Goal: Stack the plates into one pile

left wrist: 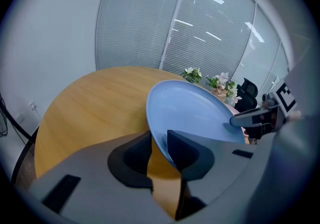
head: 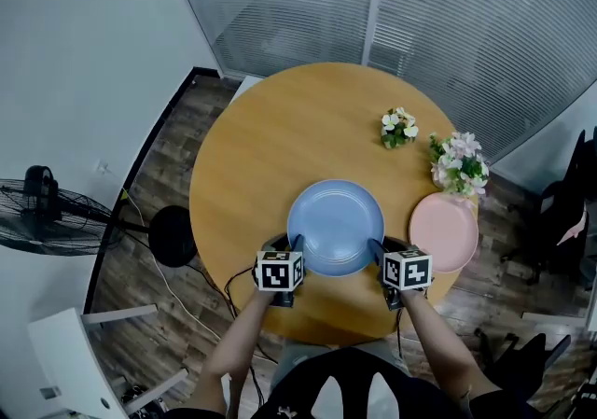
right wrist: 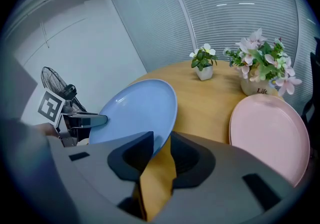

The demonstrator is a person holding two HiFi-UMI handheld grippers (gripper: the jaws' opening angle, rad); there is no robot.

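Now, blue plate point(head: 335, 226): it sits between my two grippers, pinched at opposite sides of its near rim. It looks clear of the table point(head: 270, 137), though I cannot be sure of its far edge.
Left gripper point(left wrist: 159, 143): its jaws are drawn in onto the plate's left rim, with one pad on each face.
Right gripper point(right wrist: 162, 149): it is clamped the same way on the right rim, with nothing else in it.
Pink plate point(right wrist: 270, 133): it lies flat on the table, just right of my right gripper and slightly ahead. I take it as the base of the pile.
Flowers point(head: 459, 163): they stand ahead of the right gripper, close to the pink plate's far edge.
Handling: I expect the blue plate to be stiff, smooth and slippery under a thin rim pinch. It is probably of moderate weight and may chip if it is dropped or knocked against the pink one.
Hold: the rim is the only place to grip, and opposite sides keep the plate level. I would set it down gently, keeping it away from the flowers.
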